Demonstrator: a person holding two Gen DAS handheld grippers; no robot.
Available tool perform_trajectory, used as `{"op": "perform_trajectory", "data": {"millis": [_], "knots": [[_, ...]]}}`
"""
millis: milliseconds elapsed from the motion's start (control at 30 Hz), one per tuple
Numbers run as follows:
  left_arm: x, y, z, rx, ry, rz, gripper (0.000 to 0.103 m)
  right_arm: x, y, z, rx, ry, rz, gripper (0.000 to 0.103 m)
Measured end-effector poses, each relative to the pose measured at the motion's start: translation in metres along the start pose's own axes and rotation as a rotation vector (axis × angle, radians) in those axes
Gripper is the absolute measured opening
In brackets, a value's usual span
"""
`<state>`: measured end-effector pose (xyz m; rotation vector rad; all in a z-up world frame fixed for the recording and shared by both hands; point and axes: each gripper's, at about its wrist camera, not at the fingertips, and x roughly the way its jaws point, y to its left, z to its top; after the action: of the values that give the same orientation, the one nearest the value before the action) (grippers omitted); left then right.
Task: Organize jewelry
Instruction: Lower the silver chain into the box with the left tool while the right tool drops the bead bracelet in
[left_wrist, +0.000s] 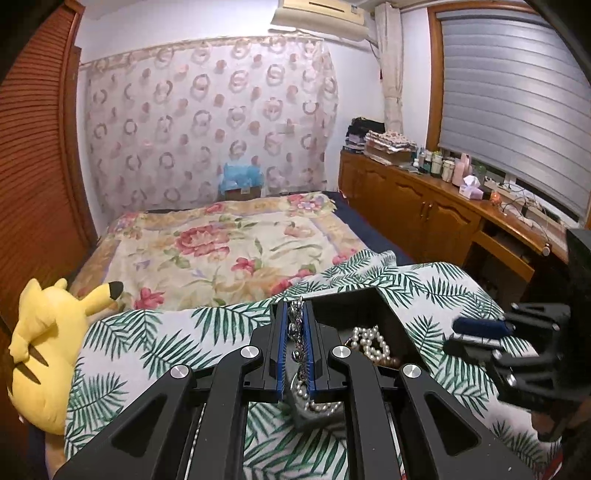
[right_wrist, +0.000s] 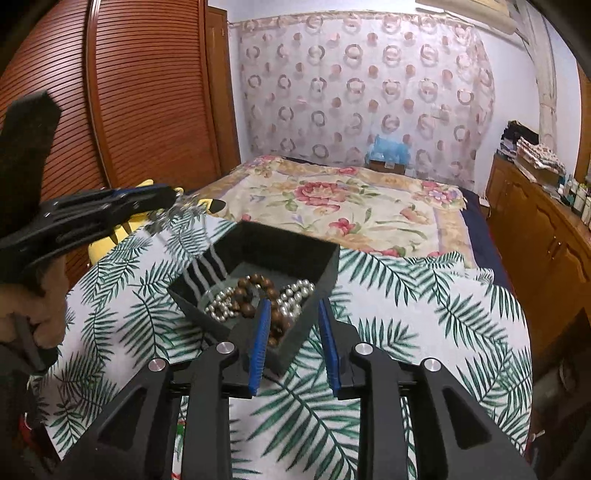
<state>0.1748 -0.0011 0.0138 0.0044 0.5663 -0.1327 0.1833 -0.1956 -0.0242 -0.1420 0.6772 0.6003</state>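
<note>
Silver chain (left_wrist: 297, 332) pinched between the left gripper's (left_wrist: 295, 350) blue pads (left_wrist: 282, 347), loose end dangling, blurred in the right view above the box's left wall. Black box (right_wrist: 295, 251) on the palm-print cloth (right_wrist: 424, 314), already holding pearls (right_wrist: 295, 295) and brown wooden beads (right_wrist: 266, 288).

Step in hand, as judged: getting the chain into the box. To do it well:
- Carry the chain over the open middle of the box before letting go, not over a wall, or the tail may drape across the edge.
- Lower until the tail pools on the floor of the box, then release, so nothing springs out.
- Aim for the bare far corner, away from pearls and beads, to spare tangling.
- Keep the right gripper (right_wrist: 291, 339) clear of the drop, or use it to steady the near corner; soft bedding under the cloth could let the box tip.

Fingers:
- Left: pressed nearly together, clamped on the chain, links showing in the thin gap between the pads. Some pearls seen below the pads in the left view, apparently lying in the box behind rather than gripped; cannot tell for sure.
- Right: spread partway, nothing between the pads. Near corner of the box and some beads seen through the gap; left finger (right_wrist: 260, 343) looks close to the box wall, touching or not cannot be told.
</note>
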Motion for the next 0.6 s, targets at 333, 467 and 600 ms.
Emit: {"op": "perform_trajectory", "data": {"millis": [333, 467, 600], "knots": [[0.04, -0.011, 0.003, -0.022, 0.039, 0.013, 0.007, -0.001, -0.007, -0.02, 0.032, 0.015, 0.015, 0.029], [0.05, -0.015, 0.001, -0.017, 0.048, 0.02, 0.007, 0.001, -0.005, -0.023, 0.035, 0.02, 0.022, 0.029], [0.058, -0.022, -0.002, 0.004, 0.063, 0.018, 0.007, 0.002, -0.005, -0.026, 0.037, 0.021, 0.027, 0.029]]}}
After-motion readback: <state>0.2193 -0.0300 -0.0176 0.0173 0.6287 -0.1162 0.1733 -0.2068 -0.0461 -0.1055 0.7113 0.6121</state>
